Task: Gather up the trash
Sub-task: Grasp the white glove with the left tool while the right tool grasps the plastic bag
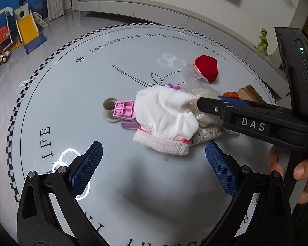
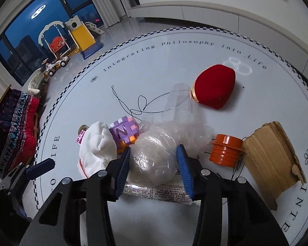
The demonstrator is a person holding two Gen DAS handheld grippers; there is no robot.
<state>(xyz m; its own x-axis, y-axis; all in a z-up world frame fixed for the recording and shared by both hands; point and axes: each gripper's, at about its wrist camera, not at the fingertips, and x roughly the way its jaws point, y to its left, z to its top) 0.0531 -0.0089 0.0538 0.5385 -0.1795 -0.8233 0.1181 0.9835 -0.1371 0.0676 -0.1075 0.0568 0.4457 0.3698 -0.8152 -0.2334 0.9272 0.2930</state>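
Note:
A crumpled clear plastic bag [image 2: 154,160] lies in a pile on the round white table [image 2: 174,65]. My right gripper [image 2: 154,164] is open with one finger on each side of the bag, touching or nearly touching it. A printed wrapper [image 2: 160,192] lies under the bag. A white glove [image 1: 164,116] lies left of the bag. In the left wrist view the right gripper [image 1: 201,102] reaches in from the right over the pile. My left gripper [image 1: 154,164] is open and empty, above bare table in front of the glove.
A red velvet box [image 2: 215,86], a clear plastic cup [image 2: 178,100], an orange cap [image 2: 225,151] and a stack of cardboard [image 2: 271,155] sit around the pile. A purple letter cube [image 2: 124,132], a pink block [image 1: 124,110] and a small grey tube [image 1: 109,107] lie at its left.

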